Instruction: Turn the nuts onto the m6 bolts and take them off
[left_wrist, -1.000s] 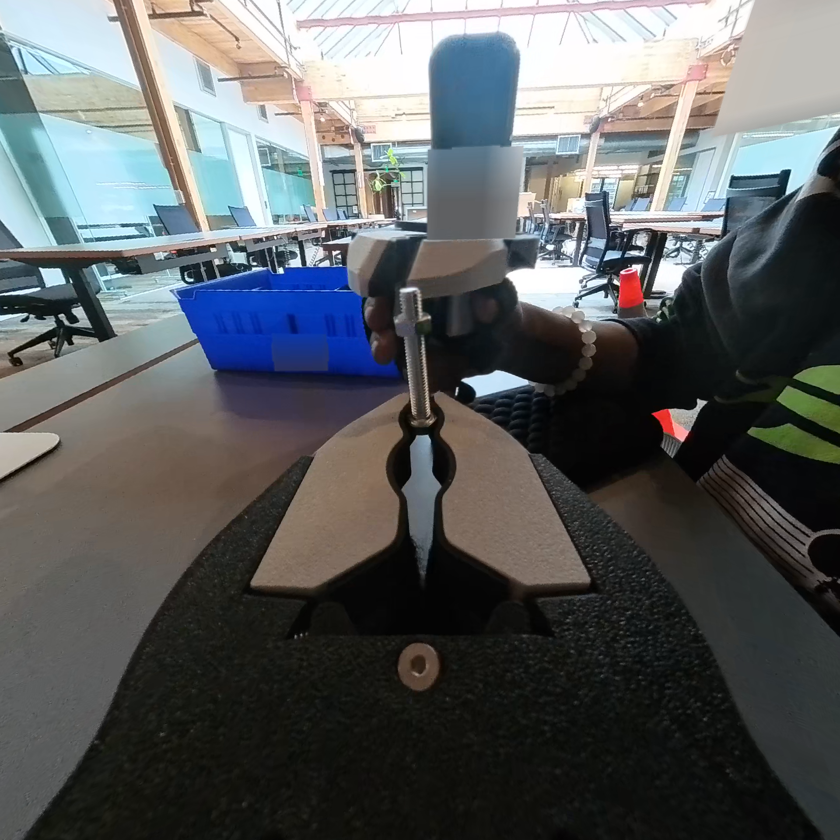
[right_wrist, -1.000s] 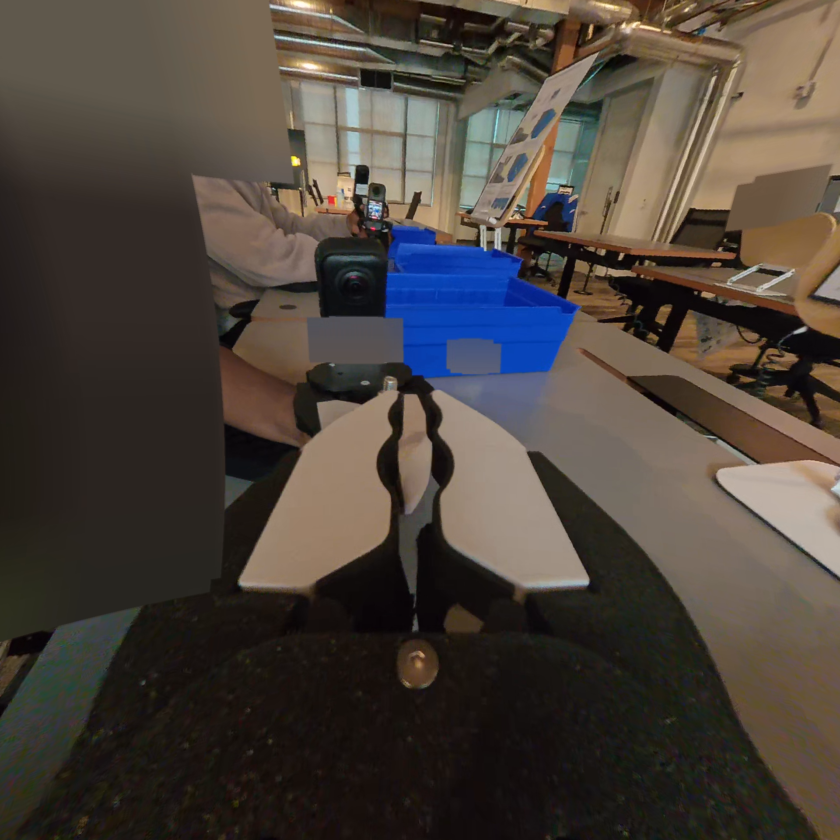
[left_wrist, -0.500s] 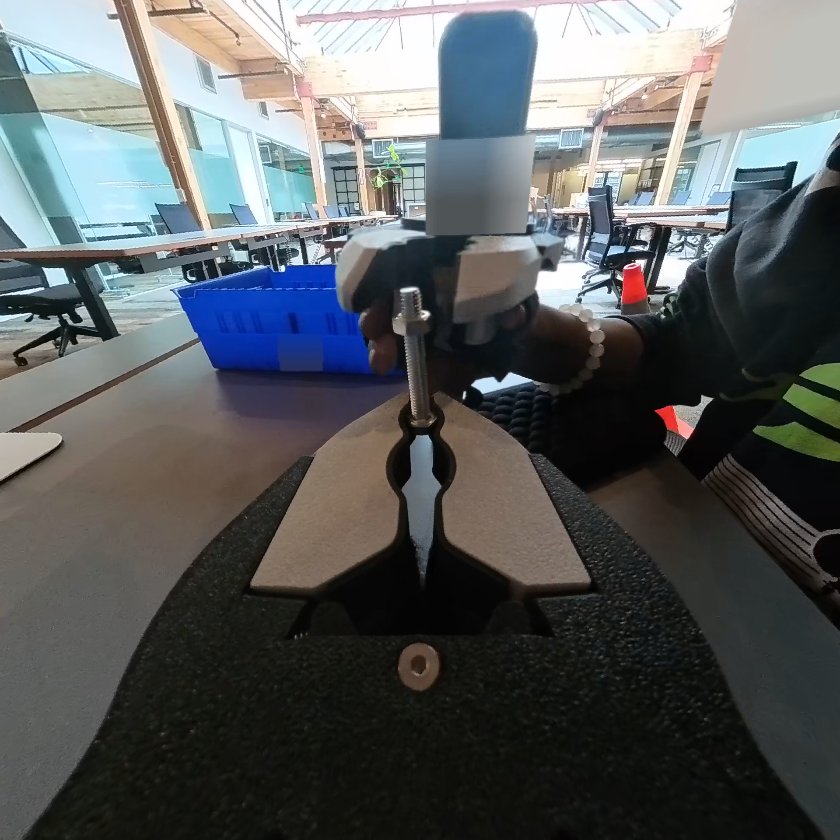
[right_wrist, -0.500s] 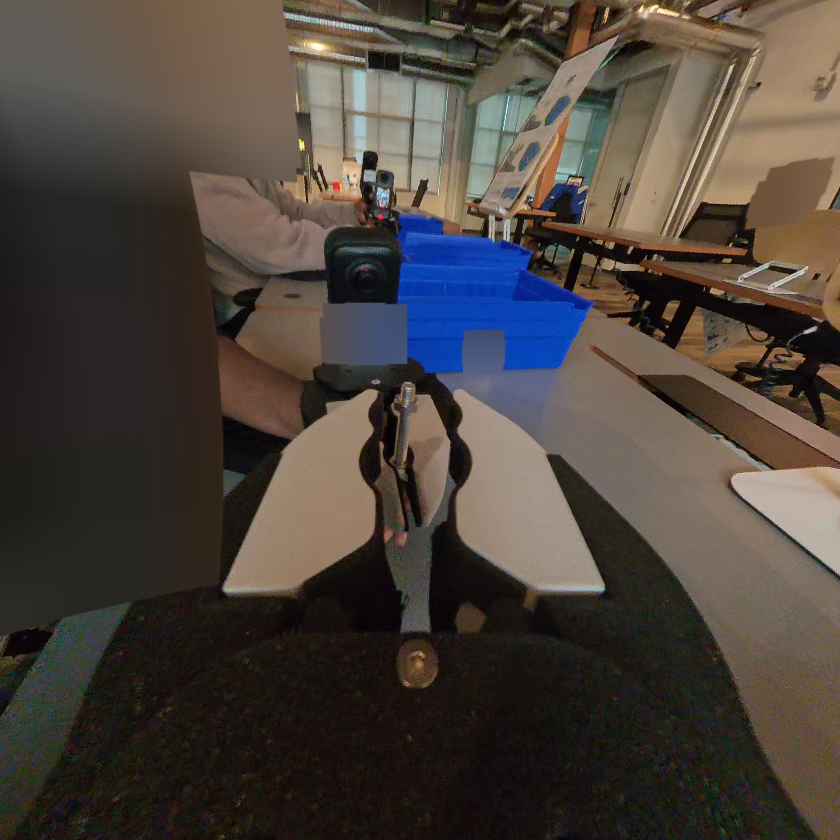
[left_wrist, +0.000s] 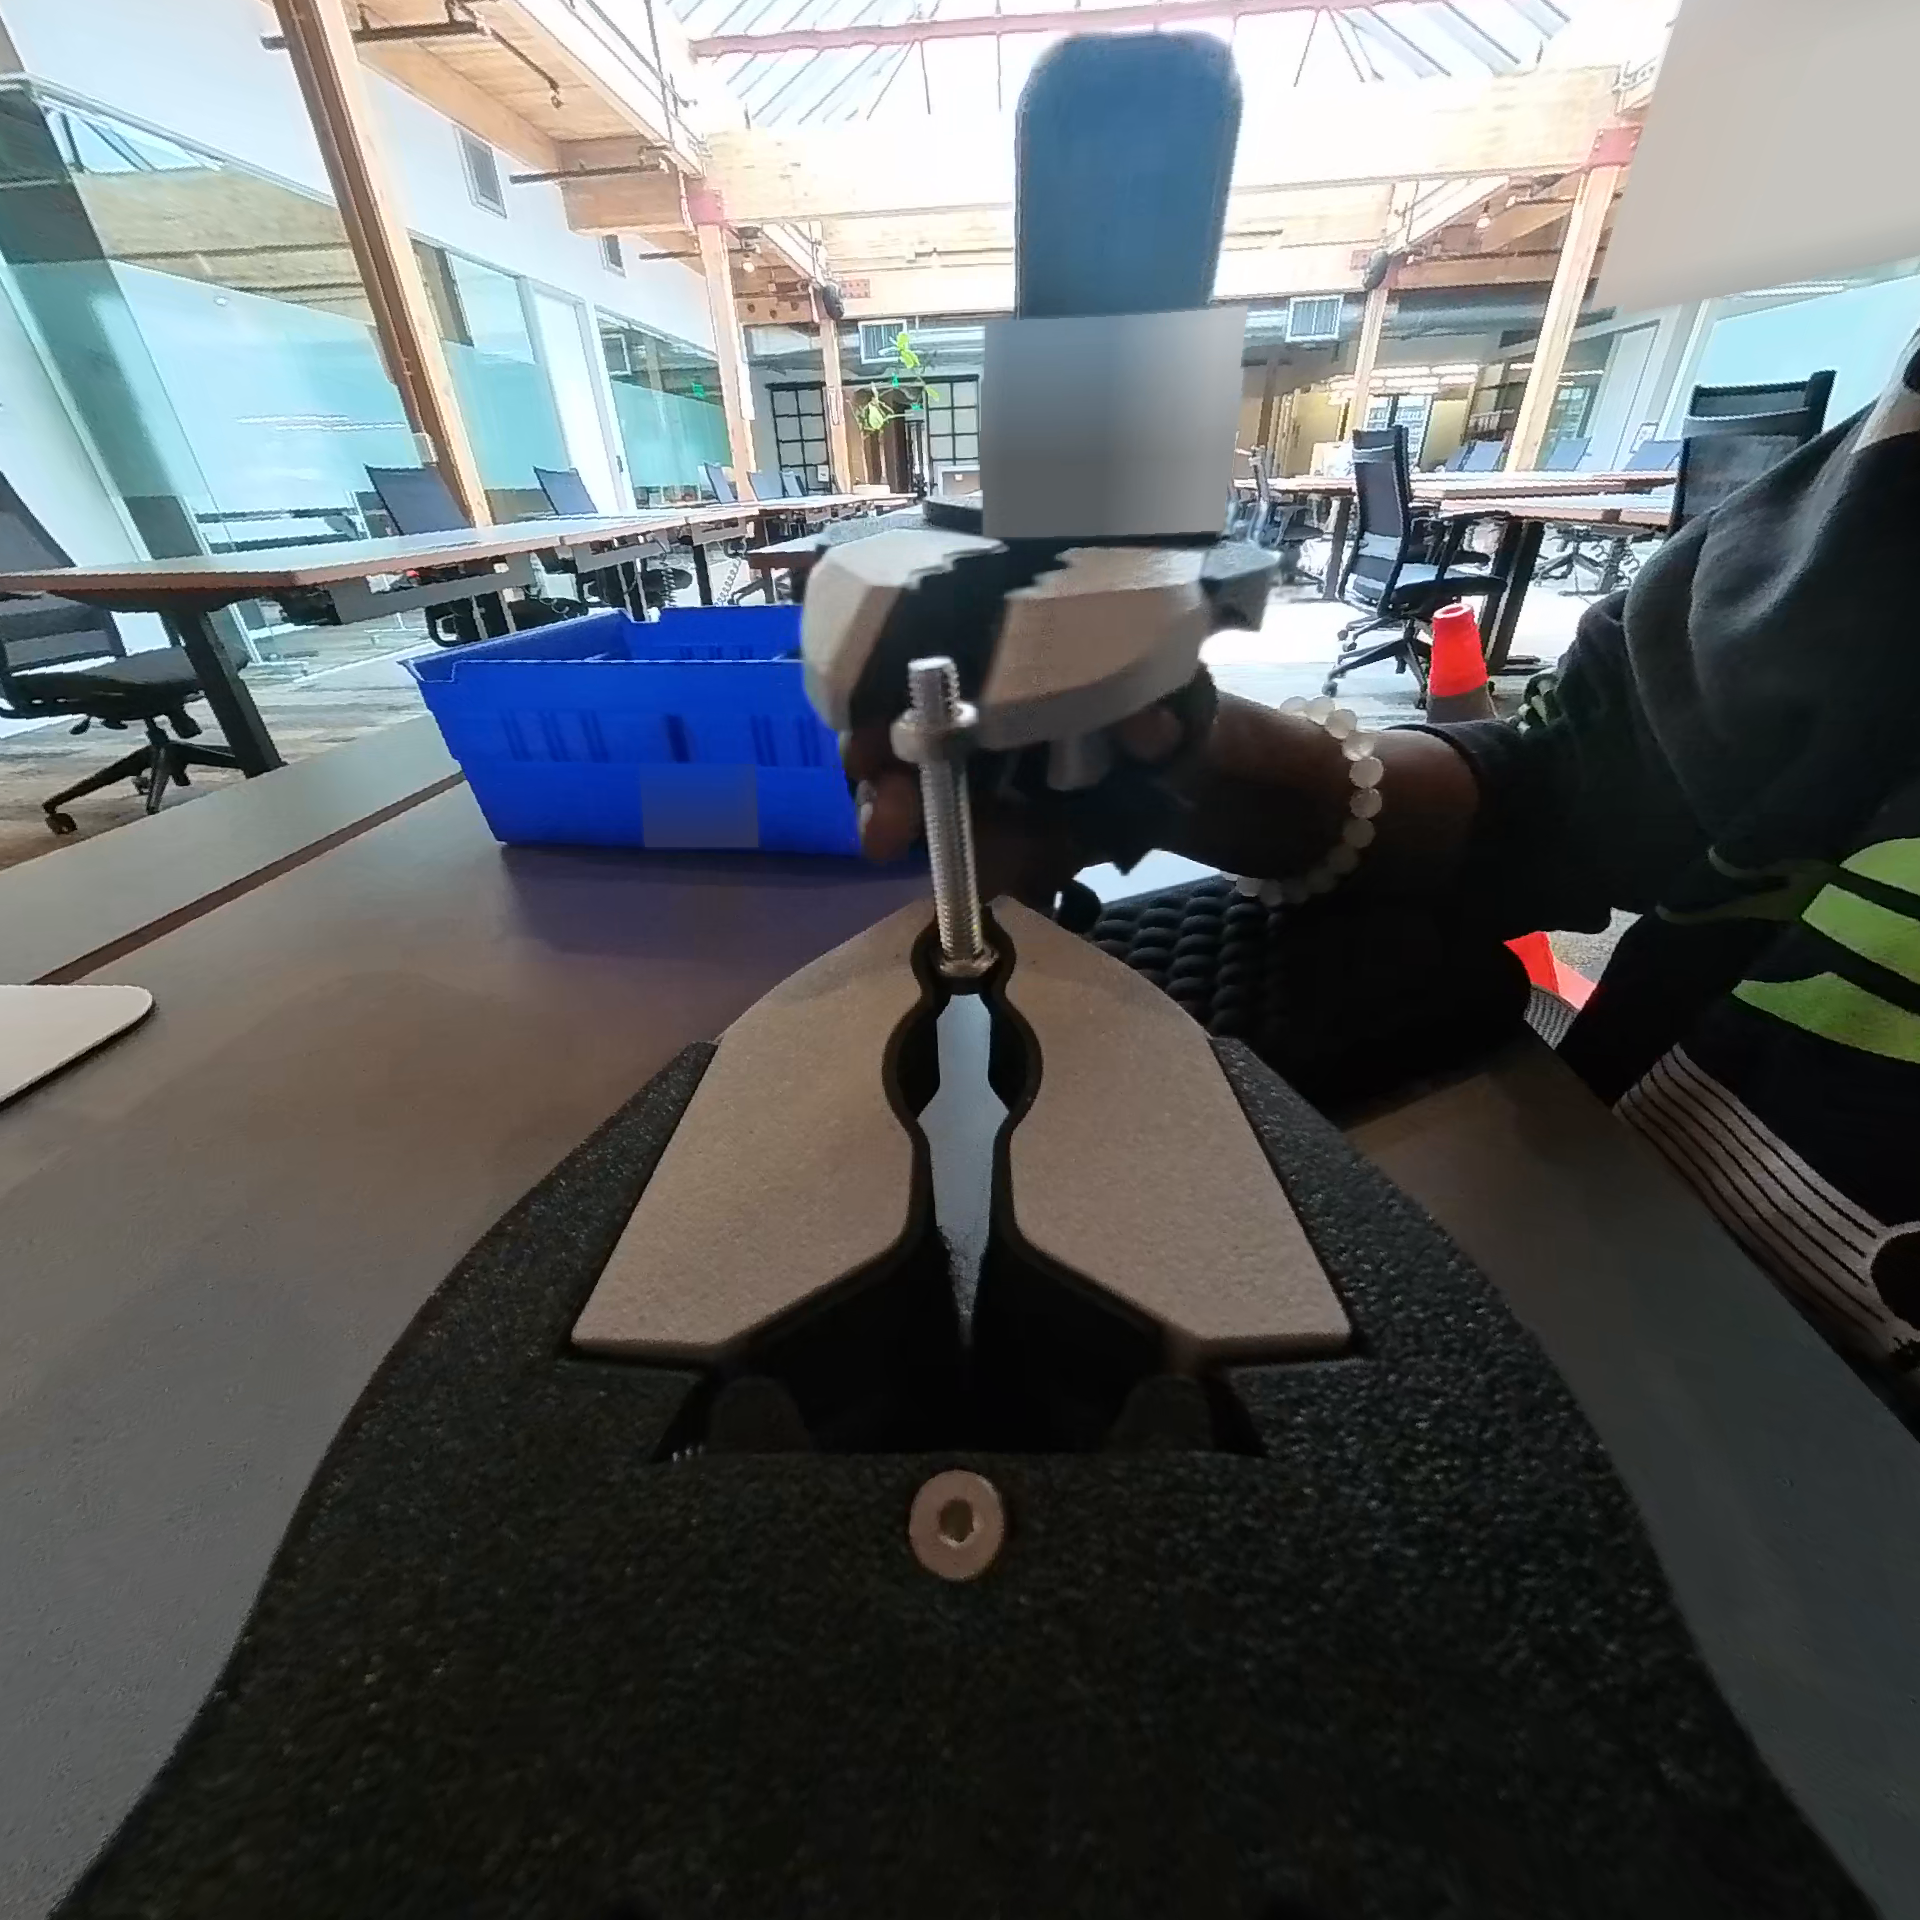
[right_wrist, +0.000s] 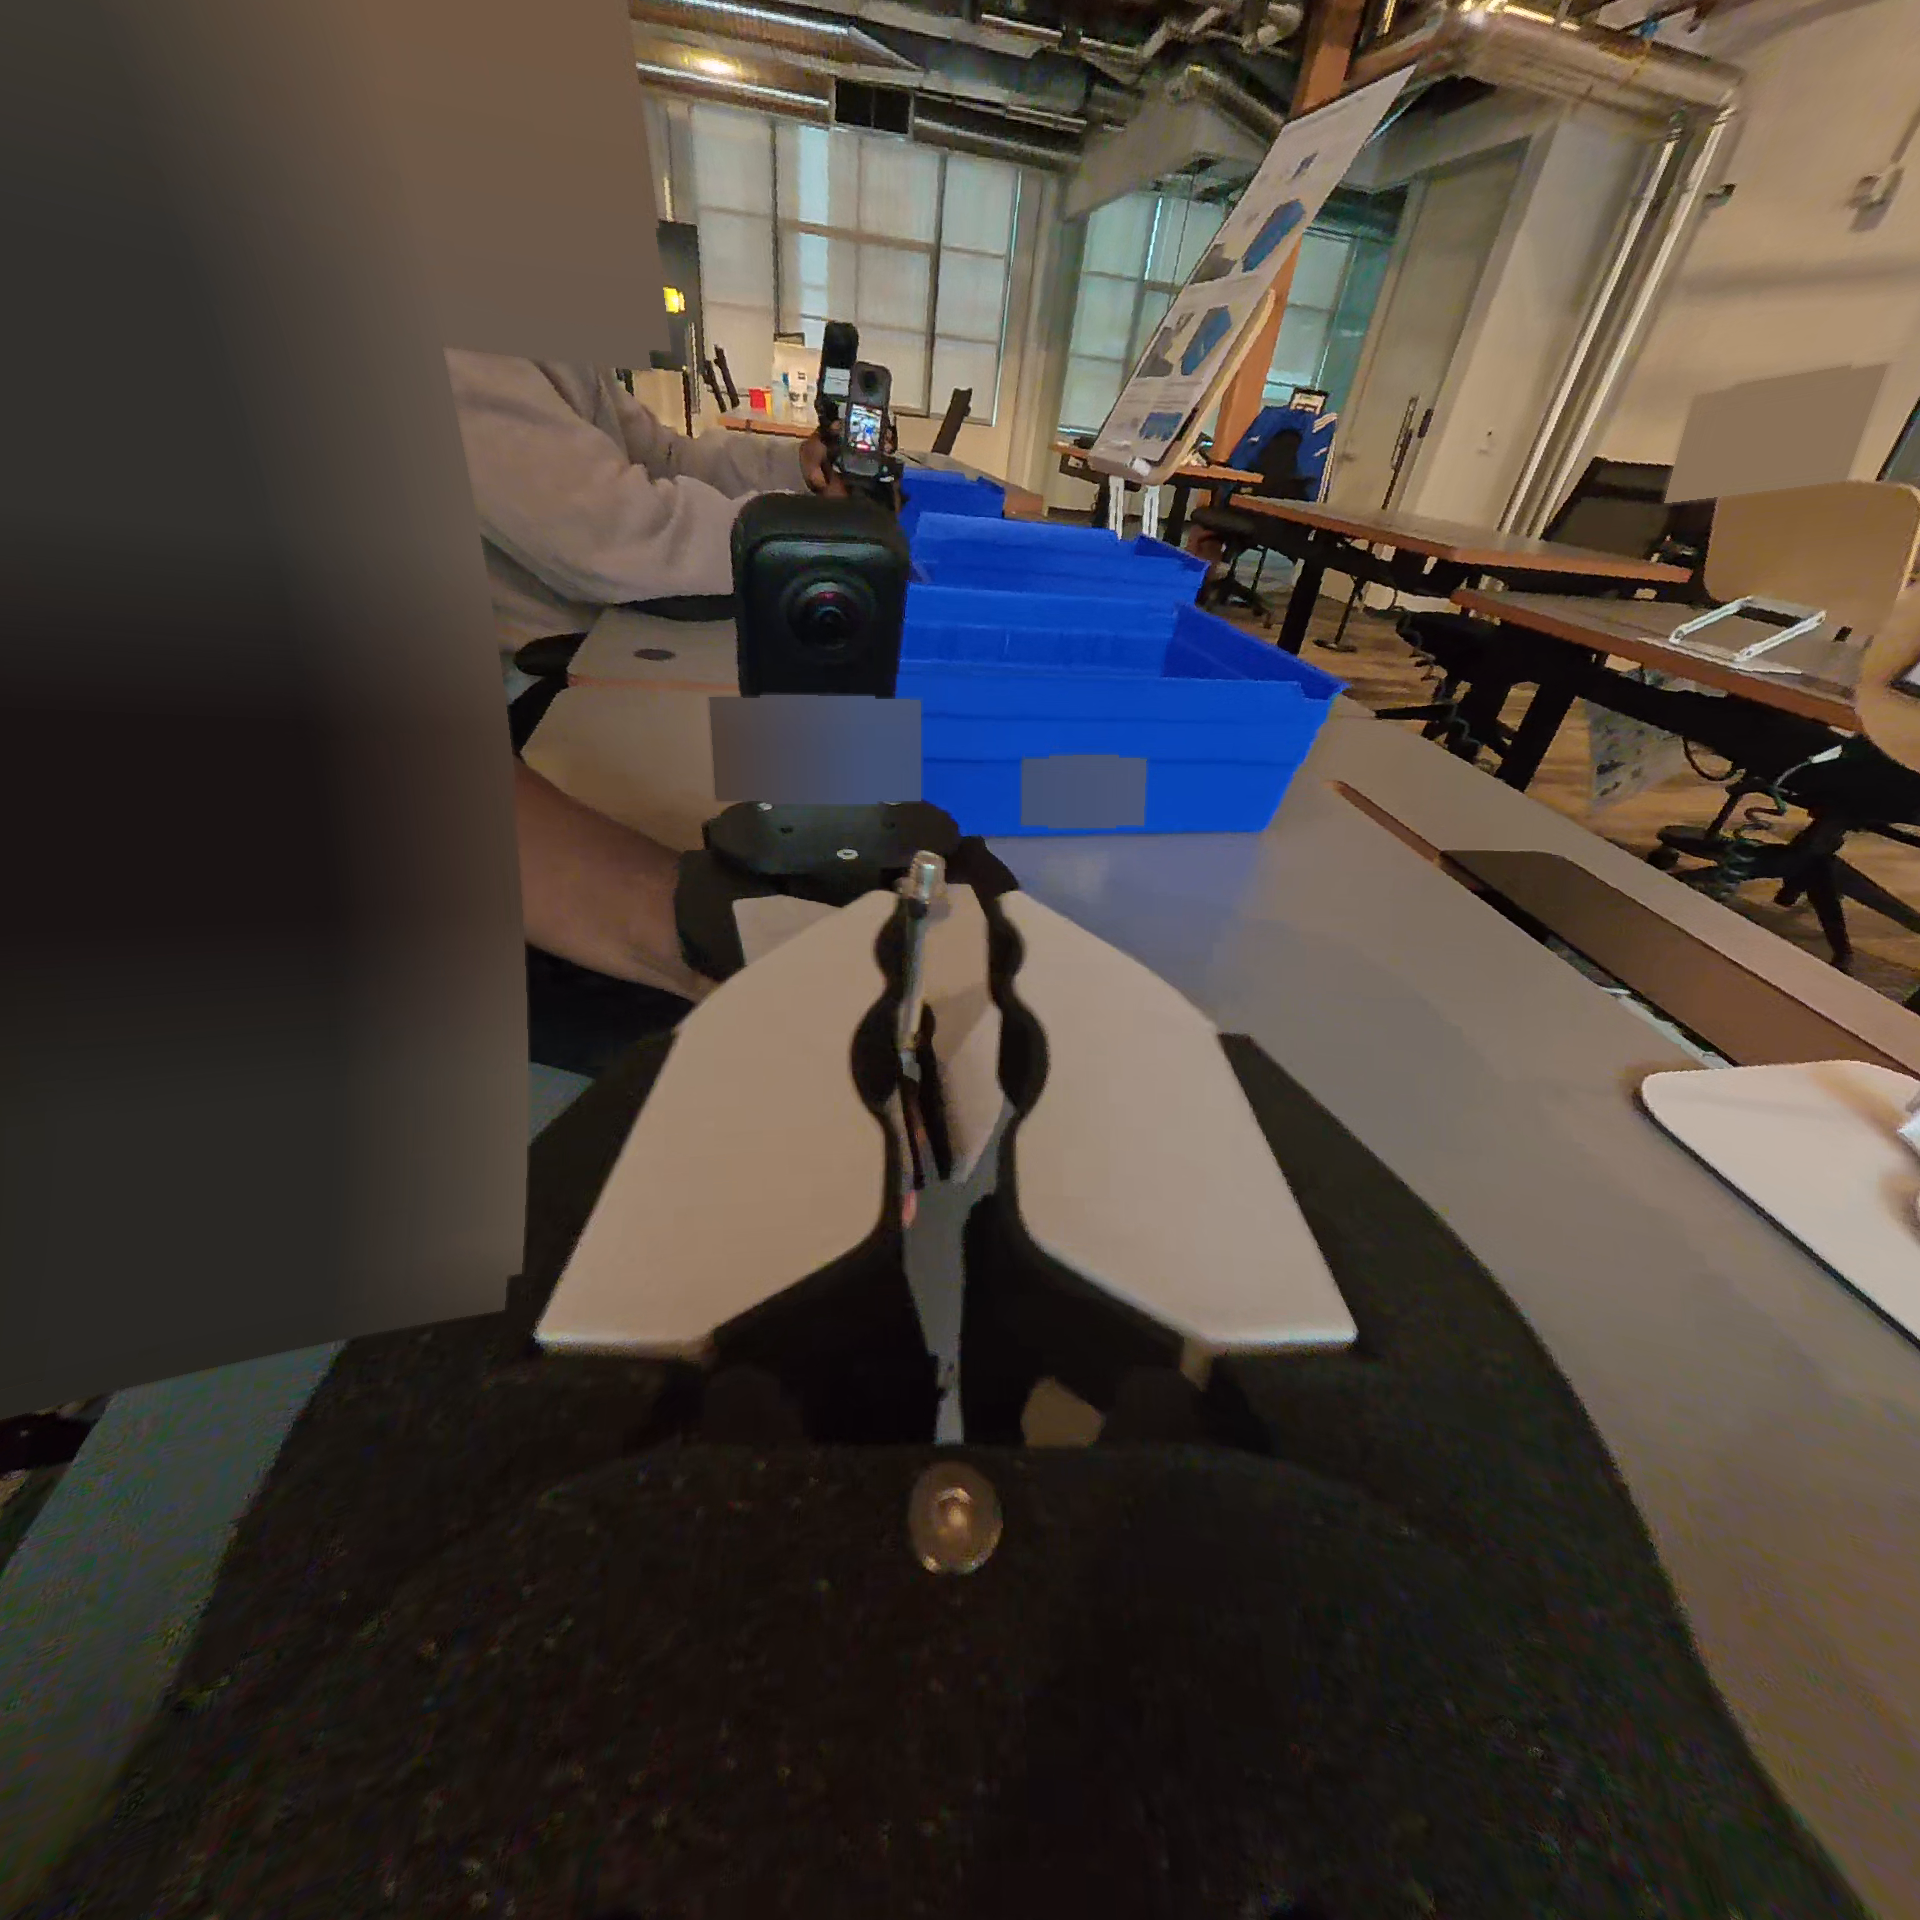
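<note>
Currently my left tool (left_wrist: 961, 940) clamps the bolt (left_wrist: 954, 831) upright by its base; right tool (right_wrist: 940, 914) straddles the nut (left_wrist: 933, 727) near the tip, not visibly pinching. Off-axis closing could cross-thread it or tilt the bolt.

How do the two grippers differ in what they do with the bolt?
The left gripper clamps the bolt at its foot, jaws nearly together; the right gripper has wider jaws with a visible gap. The left holds the bolt upright; the right sits at the nut near the top. Both have grey fingers.
</note>
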